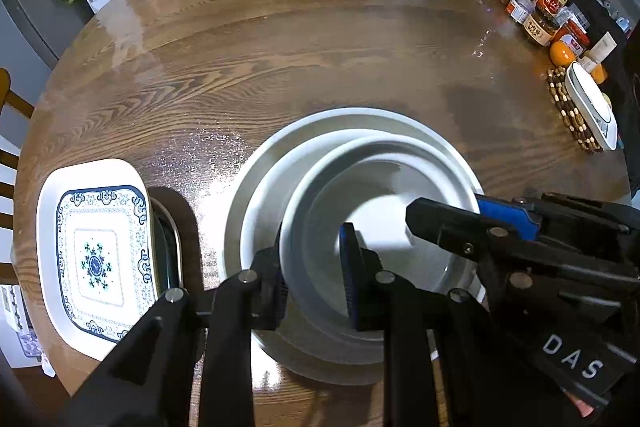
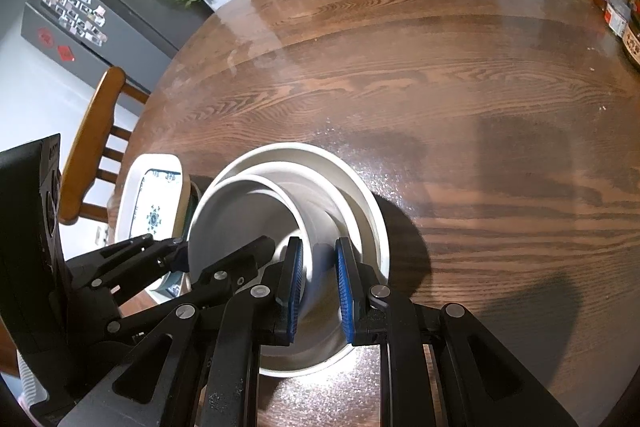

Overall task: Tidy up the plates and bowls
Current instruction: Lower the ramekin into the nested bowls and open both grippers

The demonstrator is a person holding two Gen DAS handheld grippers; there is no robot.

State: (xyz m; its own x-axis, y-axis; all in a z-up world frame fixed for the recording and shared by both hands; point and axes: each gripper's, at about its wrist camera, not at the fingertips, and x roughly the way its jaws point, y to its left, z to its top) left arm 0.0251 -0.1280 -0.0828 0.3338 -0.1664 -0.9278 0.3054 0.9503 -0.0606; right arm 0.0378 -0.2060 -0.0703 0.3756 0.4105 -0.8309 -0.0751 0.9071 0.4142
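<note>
bowl: plain white, nested in wider bowl | left tool: clamping rim | right tool: clamping rim

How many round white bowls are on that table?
2: a smaller bowl nested inside a larger bowl, near the table's front edge, beside the patterned rectangular dish. More could be hidden beneath them.

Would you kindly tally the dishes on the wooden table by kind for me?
Round white bowls, nested: 2, the larger outer bowl and the smaller inner bowl, whose rim the left tongs and right tongs both grip
Rectangular white plate with blue pattern: 1
Total: 3
</note>
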